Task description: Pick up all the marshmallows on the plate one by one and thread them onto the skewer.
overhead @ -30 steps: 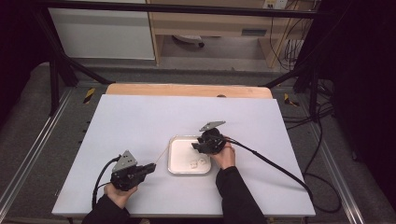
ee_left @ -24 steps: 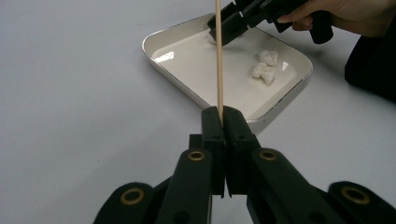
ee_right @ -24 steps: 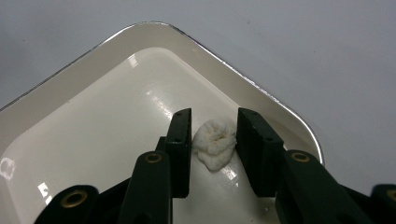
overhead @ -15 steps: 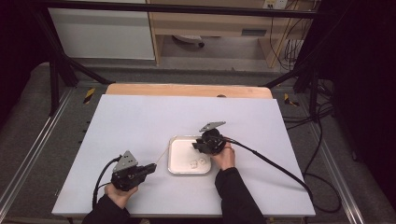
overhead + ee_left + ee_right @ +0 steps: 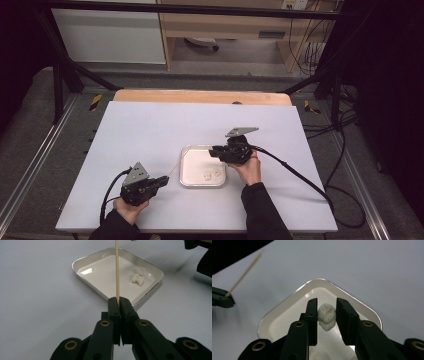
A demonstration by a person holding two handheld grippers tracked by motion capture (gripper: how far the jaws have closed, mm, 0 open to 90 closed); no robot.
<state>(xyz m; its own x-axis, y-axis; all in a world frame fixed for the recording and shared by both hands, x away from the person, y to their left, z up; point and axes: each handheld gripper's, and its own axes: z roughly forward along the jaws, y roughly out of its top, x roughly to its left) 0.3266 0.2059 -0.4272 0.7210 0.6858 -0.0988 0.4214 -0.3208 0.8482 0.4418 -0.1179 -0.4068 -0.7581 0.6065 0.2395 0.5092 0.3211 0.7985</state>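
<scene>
The white table (image 5: 150,130) takes up most of the high view, its far edge backed by a wooden strip (image 5: 200,96). Just past centre toward 5 o'clock sits a white tray (image 5: 186,172) with rounded corners and a shiny rim.

The right gripper (image 5: 214,152) hovers over the tray's 2 o'clock corner, the person's hand behind it and its cable trailing off toward 4 o'clock. In the right gripper view its jaws have just been closing and now press on a white lumpy piece (image 5: 326,316) from both sides, lifted above the tray floor; the jaws stand a little apart, filled by the piece. The lower end of that view cuts off the tray's near part, where a pale blur could be more pieces, but that is hard to make out.

The left gripper (image 5: 164,181) lies at 7 o'clock from the tray, low on the table. Its jaws are pressed fully together on a thin wooden skewer (image 5: 116,270), which points toward the tray's 9 o'clock rim; in the left gripper view its tip runs out of the top edge.

Two small white pieces (image 5: 138,275) rest in the tray near its 4 o'clock side, touching or nearly so; from above they are only faint smudges.
</scene>
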